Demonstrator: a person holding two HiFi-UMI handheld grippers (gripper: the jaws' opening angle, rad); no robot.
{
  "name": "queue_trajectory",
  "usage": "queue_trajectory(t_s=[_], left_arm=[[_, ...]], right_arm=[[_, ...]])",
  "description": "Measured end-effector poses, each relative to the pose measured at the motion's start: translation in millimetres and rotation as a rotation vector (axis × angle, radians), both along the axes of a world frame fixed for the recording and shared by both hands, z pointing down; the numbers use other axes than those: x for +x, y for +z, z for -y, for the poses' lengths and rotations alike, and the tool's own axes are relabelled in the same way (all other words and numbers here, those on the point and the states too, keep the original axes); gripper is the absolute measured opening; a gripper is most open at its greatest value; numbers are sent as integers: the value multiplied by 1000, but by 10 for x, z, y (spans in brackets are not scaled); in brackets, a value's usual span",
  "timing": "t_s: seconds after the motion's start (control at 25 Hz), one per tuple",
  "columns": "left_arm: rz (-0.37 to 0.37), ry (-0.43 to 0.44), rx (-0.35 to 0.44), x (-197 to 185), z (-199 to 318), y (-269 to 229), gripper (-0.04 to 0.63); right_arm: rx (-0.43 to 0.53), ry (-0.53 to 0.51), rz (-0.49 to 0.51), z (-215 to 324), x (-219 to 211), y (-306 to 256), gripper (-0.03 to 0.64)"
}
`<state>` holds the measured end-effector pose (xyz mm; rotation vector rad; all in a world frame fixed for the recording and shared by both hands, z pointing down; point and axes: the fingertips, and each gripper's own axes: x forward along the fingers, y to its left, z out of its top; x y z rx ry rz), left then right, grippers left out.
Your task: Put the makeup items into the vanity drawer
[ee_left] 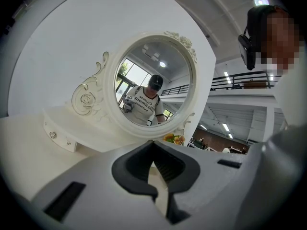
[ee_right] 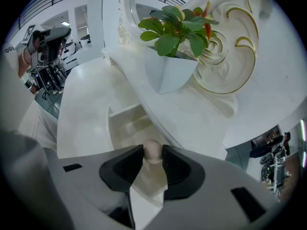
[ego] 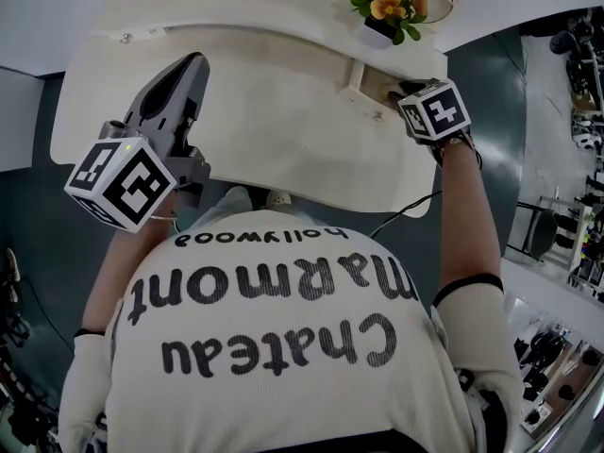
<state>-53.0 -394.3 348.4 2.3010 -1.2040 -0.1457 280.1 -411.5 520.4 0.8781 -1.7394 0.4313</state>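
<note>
The right claw (ee_right: 153,151) pinches a small rounded beige ball (ee_right: 153,153). Both dark pads (ee_right: 175,169) touch its sides near the tips. Just beyond the ball lies the open drawer (ee_right: 123,111), a pale, shallow box whose inside shows under and past the claw tips. The ball hangs over the drawer's mouth; whether it touches the drawer floor cannot be told.

In the head view this claw (ego: 394,91) is pushed in at the drawer (ego: 363,78) on the right end of the white counter (ego: 283,130). Its marker cube (ego: 435,111) sits just behind it, on the person's outstretched right arm. A white pot of orange flowers and green leaves (ee_right: 169,68) stands on the raised ledge right above the drawer. Beside the pot is a carved scroll with a gold line (ee_right: 237,56).

The left claw (ee_left: 153,146) is pressed together at the tips with nothing between its pads. It is raised off the counter and points at the round mirror (ee_left: 153,80) in its carved white frame. The glass reflects a person in a white shirt. A small closed drawer with a knob (ee_left: 53,135) sits left of the mirror's base. In the head view the left claw (ego: 193,64) hovers over the counter's left part, well apart from the right one.
</note>
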Motion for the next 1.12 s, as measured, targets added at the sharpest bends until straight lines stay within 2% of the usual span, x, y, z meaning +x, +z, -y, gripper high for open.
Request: queue_trajectory(t_s=[0.44,0.56,0.68,0.8,1.12], left_arm=[[4,1,23,106,-13,-96,8],[3,6,28,128,-17,-153,8],[-2,7,35,139,-20,-200,8],[-9,39,57,223,-21,-273,8],[-11,146,83,647,-18,-248,8]], right_arm=[[32,56,85,-9,45,-53,156],[58,105,129,-36,80,-133,155],[137,188,173,-78,133,-296,152],[238,312,270,-171,111,-534,96],[382,598,600,-489,-88,-955,69]])
